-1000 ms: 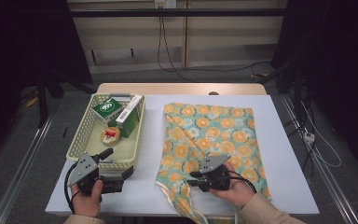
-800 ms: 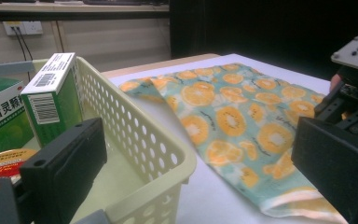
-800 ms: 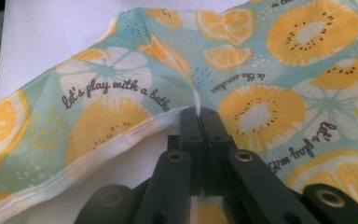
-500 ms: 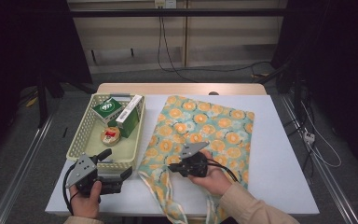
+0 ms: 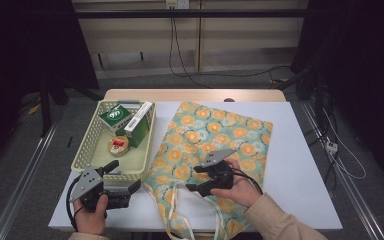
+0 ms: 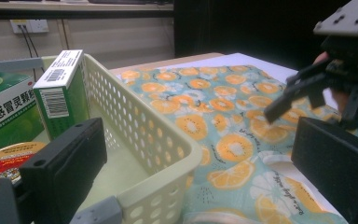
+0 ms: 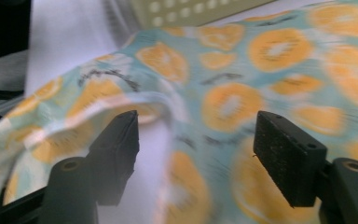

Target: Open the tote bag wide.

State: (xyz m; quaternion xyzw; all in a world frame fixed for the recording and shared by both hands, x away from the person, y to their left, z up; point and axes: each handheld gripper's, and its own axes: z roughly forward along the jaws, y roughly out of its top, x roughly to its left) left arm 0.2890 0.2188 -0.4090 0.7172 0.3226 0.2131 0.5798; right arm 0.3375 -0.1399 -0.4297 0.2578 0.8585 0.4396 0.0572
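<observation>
White table (image 5: 300, 165), orange-print bag (image 5: 215, 135), basket (image 5: 91, 152); dark room.

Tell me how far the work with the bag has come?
Early stage. The bag lies flat on the table, moved next to the basket. The right tool hovers over the bag near its handles; its jaws have just been opening, with nothing between them. The left tool waits open by the basket. The boxes and the tin are in the basket, not yet packed.
</observation>
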